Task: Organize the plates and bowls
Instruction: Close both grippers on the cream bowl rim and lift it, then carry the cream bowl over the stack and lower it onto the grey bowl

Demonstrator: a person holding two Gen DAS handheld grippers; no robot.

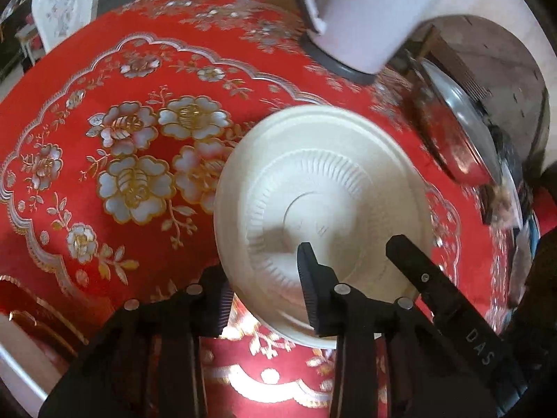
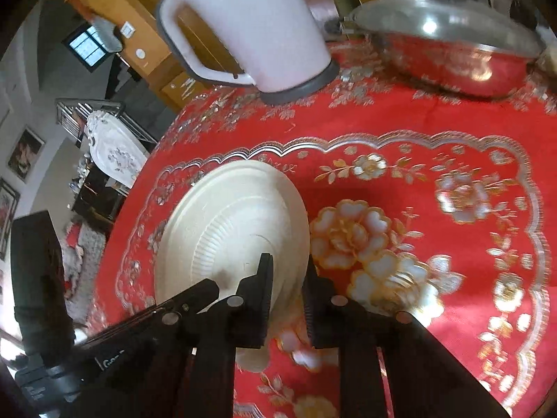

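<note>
A: What filled the scene?

B: A red floral tablecloth (image 2: 400, 132); at its far edge a white kettle (image 2: 257, 24) and a lidded steel pot (image 2: 449, 45).

A: And the dish?

B: A cream plate (image 1: 323, 188) near the middle, rim straddled from both sides.

A: Were the tools clamped?

B: The left gripper (image 1: 261, 278) stood spread across the rim, unclenched. The right gripper (image 2: 287, 278) was narrowed around the opposite edge; whether it pinched, I couldn't tell.

A: Advice?

B: Seat the rim deep, squeeze evenly, lift level.
</note>
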